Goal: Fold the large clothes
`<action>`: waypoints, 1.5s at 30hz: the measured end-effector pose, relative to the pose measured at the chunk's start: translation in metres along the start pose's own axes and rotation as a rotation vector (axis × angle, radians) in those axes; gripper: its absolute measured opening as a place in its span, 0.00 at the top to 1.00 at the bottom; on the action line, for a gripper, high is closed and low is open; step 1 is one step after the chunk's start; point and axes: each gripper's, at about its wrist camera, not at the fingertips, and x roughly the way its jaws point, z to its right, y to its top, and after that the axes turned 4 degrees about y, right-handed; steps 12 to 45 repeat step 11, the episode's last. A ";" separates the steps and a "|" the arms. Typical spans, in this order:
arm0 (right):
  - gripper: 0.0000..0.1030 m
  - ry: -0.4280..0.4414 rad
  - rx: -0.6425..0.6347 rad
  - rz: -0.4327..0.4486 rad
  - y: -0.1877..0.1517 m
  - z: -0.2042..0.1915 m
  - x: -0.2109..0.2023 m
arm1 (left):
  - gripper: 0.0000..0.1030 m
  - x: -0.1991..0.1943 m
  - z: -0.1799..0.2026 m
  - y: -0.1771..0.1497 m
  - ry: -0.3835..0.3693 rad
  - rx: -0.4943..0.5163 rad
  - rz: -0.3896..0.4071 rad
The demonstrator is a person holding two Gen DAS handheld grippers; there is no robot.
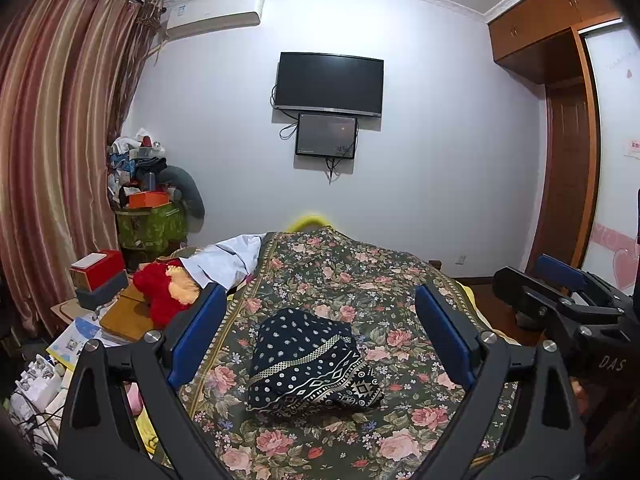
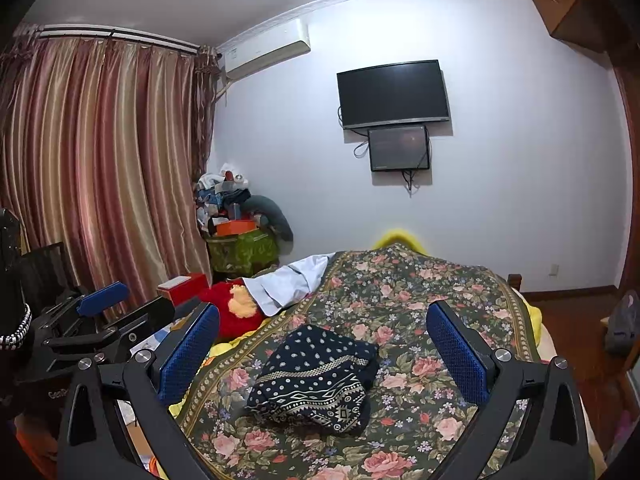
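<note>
Left wrist view. Left gripper (image 1: 320, 322) spread wide, blue ribbed pads (image 1: 198, 330) apart, nothing between them, raised above the bed. Navy patterned garment (image 1: 310, 362) directly ahead, lying near the middle of the floral bedspread (image 1: 360, 276), already bundled into a thick, rounded packet: white dots over the top, bands of geometric knit-style trim along the near edge. Soft, bulky, probably springy; near corners puffed rather than flat. Right gripper (image 1: 556, 280) off to the right, well clear of the cloth, likewise spread and carrying nothing. Red and yellow plush toy (image 1: 164, 288) and a pale blue cloth (image 1: 224, 260) just off the left border of the bedspread.

Likely trouble from here: pinching only the top layer and peeling the packet open on lifting; catching the bedspread together with the garment, since both are limp and lie flush; pressing a rounded stack on a yielding mattress and having it slump sideways.

Right wrist view. Right gripper (image 2: 324, 338) released too, blue pads framing the same garment (image 2: 316, 384), no contact. Folded edges loose, one far corner raised and sagging toward the right. Left gripper (image 2: 104, 300) low at the left, beside the bed's edge, parted and holding nothing. Busy floral print under a busy dotted pattern: easy to misjudge where the hem ends, hence a lopsided grasp.
</note>
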 end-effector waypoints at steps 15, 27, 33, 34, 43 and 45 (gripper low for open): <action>0.00 -0.003 0.007 -0.002 0.000 -0.001 0.002 | 0.07 0.002 0.002 -0.002 0.001 0.003 -0.002; 0.00 -0.003 0.007 -0.002 0.000 -0.001 0.002 | 0.07 0.002 0.002 -0.002 0.001 0.003 -0.002; 0.00 -0.003 0.007 -0.002 0.000 -0.001 0.002 | 0.07 0.002 0.002 -0.002 0.001 0.003 -0.002; 0.00 -0.003 0.007 -0.002 0.000 -0.001 0.002 | 0.07 0.002 0.002 -0.002 0.001 0.003 -0.002; 0.00 -0.003 0.007 -0.002 0.000 -0.001 0.002 | 0.07 0.002 0.002 -0.002 0.001 0.003 -0.002; 0.00 -0.003 0.007 -0.002 0.000 -0.001 0.002 | 0.07 0.002 0.002 -0.002 0.001 0.003 -0.002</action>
